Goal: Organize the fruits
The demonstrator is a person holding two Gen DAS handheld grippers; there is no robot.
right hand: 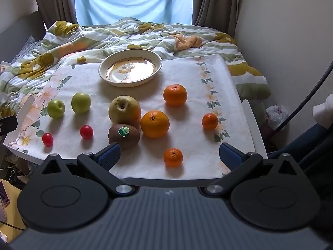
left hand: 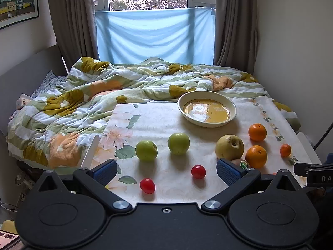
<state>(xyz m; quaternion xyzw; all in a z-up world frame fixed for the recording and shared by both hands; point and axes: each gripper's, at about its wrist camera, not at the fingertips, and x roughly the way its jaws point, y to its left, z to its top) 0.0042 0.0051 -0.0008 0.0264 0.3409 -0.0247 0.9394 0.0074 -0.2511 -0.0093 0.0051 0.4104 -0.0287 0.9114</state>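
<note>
Ten fruits loose on surface (right hand: 187, 73), plate (right hand: 158, 62) at back holds nothing. Both hand-held grippers, left (left hand: 166, 169) and right (right hand: 169, 156), wide open, holding nothing. Looks like step one: first pick. Mandarin (right hand: 173, 157) sits nearest right jaws; descend, close gently.

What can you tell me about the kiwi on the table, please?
The kiwi is brown and fuzzy-looking, oval, lying on its side on the flowered tablecloth, with a green sticker on top. It rests against the yellow-green pear behind it and sits close beside a large orange. Neither gripper touches it.
</note>
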